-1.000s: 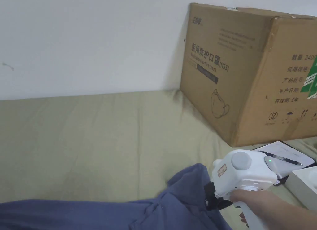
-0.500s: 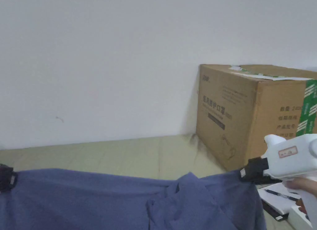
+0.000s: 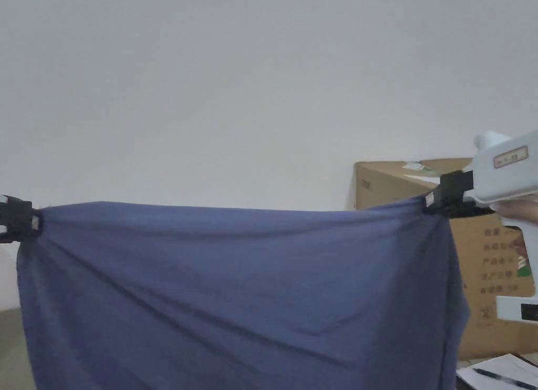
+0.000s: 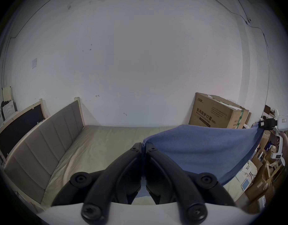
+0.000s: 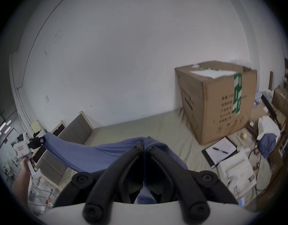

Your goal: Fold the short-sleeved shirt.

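Holding blue cotton short-sleeved shirt [image 3: 236,291] stretched aloft, left gripper [image 3: 32,223] and right gripper [image 3: 432,201] clamped tight on opposite corners; keep edge level, lower flat onto olive bed sheet [image 4: 107,140].

Shirt [image 3: 236,296] hangs spread in the air above the bed [image 4: 97,140], between the two claws: left claw [image 3: 32,224] at its left top corner, right claw [image 3: 432,201] at its right top corner. Cardboard box [image 5: 216,101] sits on the bed behind the shirt's right end, against the wall [image 3: 236,91]. Notebook [image 5: 220,149] with a pen [image 5: 220,150] on it lies in front of the box. Headboard [image 4: 42,140] stands at the bed's left end.
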